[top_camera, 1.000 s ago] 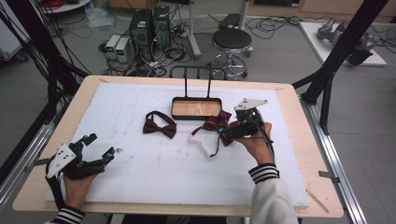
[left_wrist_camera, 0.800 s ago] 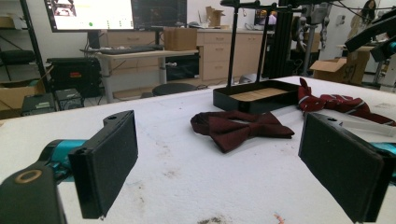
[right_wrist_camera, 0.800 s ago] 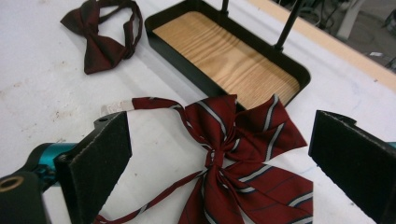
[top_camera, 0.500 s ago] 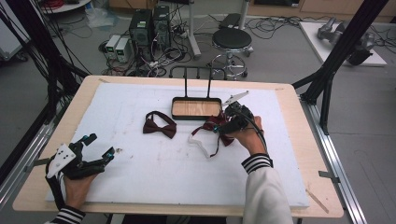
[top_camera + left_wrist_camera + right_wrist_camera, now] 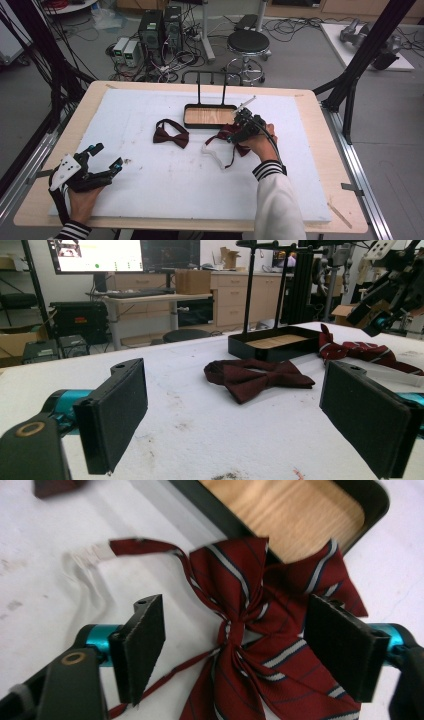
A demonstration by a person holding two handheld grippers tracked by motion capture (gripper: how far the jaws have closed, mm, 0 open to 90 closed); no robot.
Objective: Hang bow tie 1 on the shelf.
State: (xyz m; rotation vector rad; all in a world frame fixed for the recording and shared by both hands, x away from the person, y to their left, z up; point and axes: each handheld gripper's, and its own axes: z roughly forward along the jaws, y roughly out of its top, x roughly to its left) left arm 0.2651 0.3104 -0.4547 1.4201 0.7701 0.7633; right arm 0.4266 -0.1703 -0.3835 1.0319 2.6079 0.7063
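A striped red bow tie (image 5: 227,136) with a white strap (image 5: 212,152) lies just in front of the black wood-floored tray (image 5: 186,117). My right gripper (image 5: 239,132) hangs over it. In the right gripper view the bow tie's knot (image 5: 240,625) sits between the pads (image 5: 145,640); the jaws have just been closing but stand apart from the cloth. A plain dark red bow tie (image 5: 170,134) lies left of the tray. Low at the near left, my left gripper (image 5: 107,155) rests open with nothing between its pads (image 5: 117,410), facing the plain bow tie (image 5: 260,377).
The tray (image 5: 260,347) carries a black upright frame (image 5: 210,87) at its back. White foam sheet (image 5: 150,200) covers the wooden table. A stool (image 5: 248,42), computers and cables stand on the floor beyond the far edge.
My right gripper has moved left and slightly down over the striped bow tie, toward the tray's front corner. The left gripper has stayed put.
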